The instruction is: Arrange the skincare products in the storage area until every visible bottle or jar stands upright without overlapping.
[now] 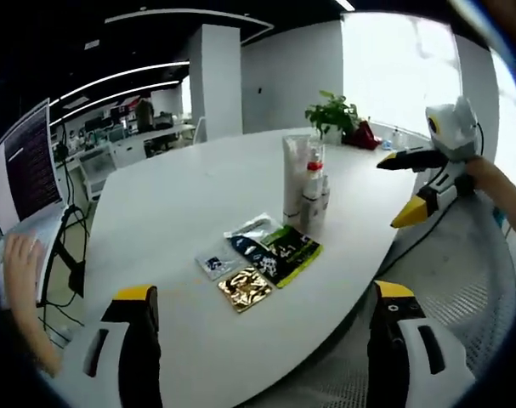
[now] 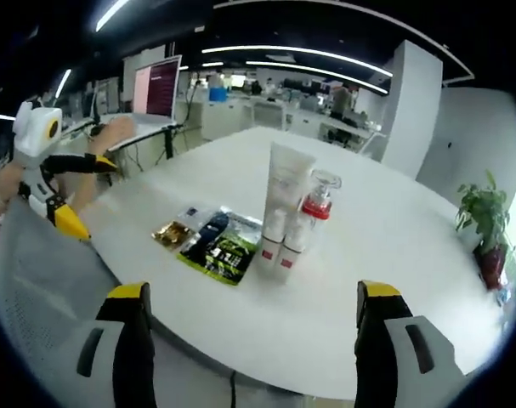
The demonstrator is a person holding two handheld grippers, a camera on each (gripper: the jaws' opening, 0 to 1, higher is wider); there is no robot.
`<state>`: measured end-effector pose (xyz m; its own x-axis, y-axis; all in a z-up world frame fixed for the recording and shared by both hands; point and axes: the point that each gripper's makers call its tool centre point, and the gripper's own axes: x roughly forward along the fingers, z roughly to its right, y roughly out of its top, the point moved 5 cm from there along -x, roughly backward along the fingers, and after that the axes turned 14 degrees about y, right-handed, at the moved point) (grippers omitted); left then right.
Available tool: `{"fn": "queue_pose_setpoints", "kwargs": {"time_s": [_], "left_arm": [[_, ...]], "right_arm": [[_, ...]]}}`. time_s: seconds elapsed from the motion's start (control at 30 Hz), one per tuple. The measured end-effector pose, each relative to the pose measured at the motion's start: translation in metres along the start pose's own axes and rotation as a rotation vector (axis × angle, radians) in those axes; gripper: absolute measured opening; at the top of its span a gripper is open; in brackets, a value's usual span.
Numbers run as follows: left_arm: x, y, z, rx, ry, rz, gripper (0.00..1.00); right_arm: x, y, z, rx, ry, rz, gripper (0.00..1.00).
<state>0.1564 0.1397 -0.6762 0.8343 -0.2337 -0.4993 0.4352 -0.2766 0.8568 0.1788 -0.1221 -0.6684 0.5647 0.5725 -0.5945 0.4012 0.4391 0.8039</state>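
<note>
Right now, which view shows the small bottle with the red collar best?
The right gripper view: the red-collared bottle stands clear beside the white tube. In the left gripper view it is farther away and smaller.

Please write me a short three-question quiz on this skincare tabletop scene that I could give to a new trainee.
1. True or false: the tall white tube is standing upright on the white table.
2. Where do the flat sachets lie? A) stacked on top of the bottles B) on the table beside the bottles C) on the floor
3. Fill in: the jaws of both the left gripper and the right gripper are ____ and hold nothing.

Key: 1 true; 2 B; 3 open.
</note>
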Motion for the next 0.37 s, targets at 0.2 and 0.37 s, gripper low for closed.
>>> {"fn": "queue_pose_setpoints", "kwargs": {"time_s": [0.2,0.37], "left_arm": [[0.0002,-0.0017,0.0000,-0.005,-0.006,-0.009,0.99],[0.0004,-0.0037,0.0030,0.000,-0.021,-0.021,0.99]], "right_arm": [[0.0011,-0.0007,-0.0021,0.007,0.010,0.001,1.00],[0.0006,-0.0012,-0.0037,0.021,0.016,0.005,1.00]]}}
